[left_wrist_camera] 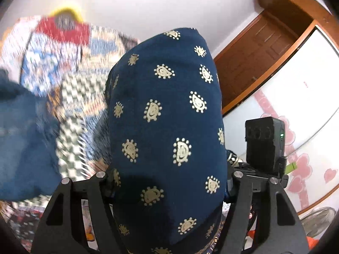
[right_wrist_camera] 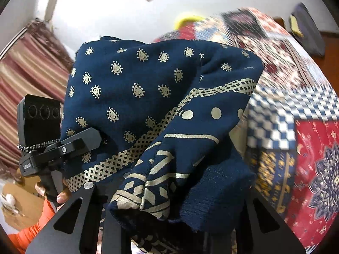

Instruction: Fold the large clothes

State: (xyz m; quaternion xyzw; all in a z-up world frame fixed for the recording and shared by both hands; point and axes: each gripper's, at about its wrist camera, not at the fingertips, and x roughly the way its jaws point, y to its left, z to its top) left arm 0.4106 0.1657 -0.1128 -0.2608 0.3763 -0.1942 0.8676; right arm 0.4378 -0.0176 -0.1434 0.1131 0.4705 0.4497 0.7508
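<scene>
A navy garment with gold paisley print fills the middle of the left wrist view, bunched up and lifted off the bed. My left gripper is shut on it, its fingertips buried in the cloth. More of the garment blurs at the left. In the right wrist view the same garment shows a gold checked border and bands. It hangs bundled over my right gripper, which is shut on it with its tips hidden. The left gripper holds the cloth's left side, with a hand on its handle.
A patchwork quilt covers the bed below and beyond the garment. A wooden door, a white cabinet with pink hearts and a fan stand to the right. A striped curtain hangs at the left.
</scene>
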